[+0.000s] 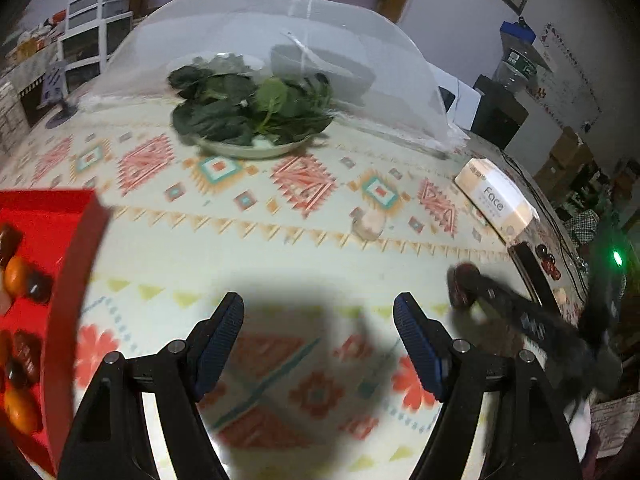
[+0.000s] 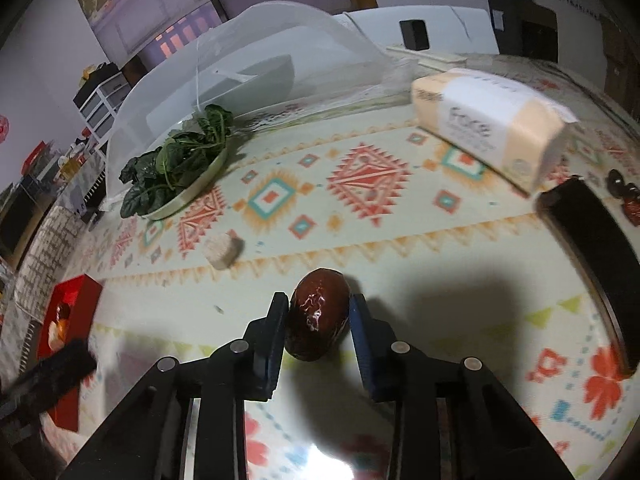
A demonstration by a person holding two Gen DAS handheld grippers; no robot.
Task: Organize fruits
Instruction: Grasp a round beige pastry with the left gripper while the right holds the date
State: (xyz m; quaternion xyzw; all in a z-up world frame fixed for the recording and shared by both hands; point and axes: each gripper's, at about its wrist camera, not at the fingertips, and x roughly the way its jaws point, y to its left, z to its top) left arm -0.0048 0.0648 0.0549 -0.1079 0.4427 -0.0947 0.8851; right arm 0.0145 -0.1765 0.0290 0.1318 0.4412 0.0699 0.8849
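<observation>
My right gripper (image 2: 319,306) is shut on a dark red date (image 2: 318,316) and holds it above the patterned tablecloth. In the left wrist view the same gripper (image 1: 464,286) shows at the right with the date (image 1: 462,284) at its tip. My left gripper (image 1: 319,316) is open and empty over the cloth. A red box (image 1: 76,256) at the left holds several dates (image 1: 28,352) and oranges (image 1: 18,276). It also shows in the right wrist view (image 2: 66,300), far left. A small pale round piece (image 1: 368,224) lies on the cloth, also seen from the right wrist (image 2: 222,250).
A plate of green leaves (image 1: 252,116) stands at the back beside a white mesh food cover (image 1: 260,32). A tissue pack marked Face (image 2: 488,120) lies at the right. A black tray (image 2: 592,248) with dark fruits beyond it (image 2: 624,196) sits at the right edge.
</observation>
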